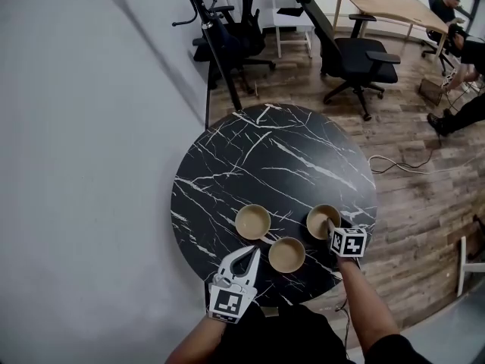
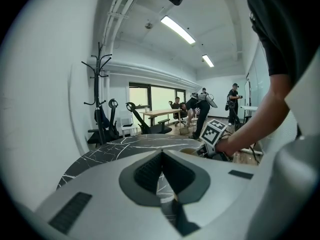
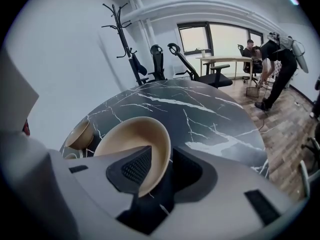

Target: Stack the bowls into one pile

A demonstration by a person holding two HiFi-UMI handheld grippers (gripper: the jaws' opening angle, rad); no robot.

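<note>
Three tan bowls stand apart on the round black marble table (image 1: 250,150): a left bowl (image 1: 252,221), a near bowl (image 1: 286,255) and a right bowl (image 1: 321,218). My right gripper (image 1: 331,230) reaches down onto the right bowl's near rim. In the right gripper view that bowl (image 3: 132,141) has its rim between the jaws of the right gripper (image 3: 162,166), one pad inside and one outside, and a dark gap shows on the outer side. My left gripper (image 1: 251,254) hovers shut and empty at the near edge, left of the near bowl. Its shut jaws fill the left gripper view (image 2: 162,171).
A coat stand (image 1: 216,48) and black office chairs (image 1: 352,55) stand just beyond the table's far edge. A wooden desk (image 1: 394,6) is further back with people beside it. A white wall runs along the left, and a cable (image 1: 402,165) lies on the wooden floor to the right.
</note>
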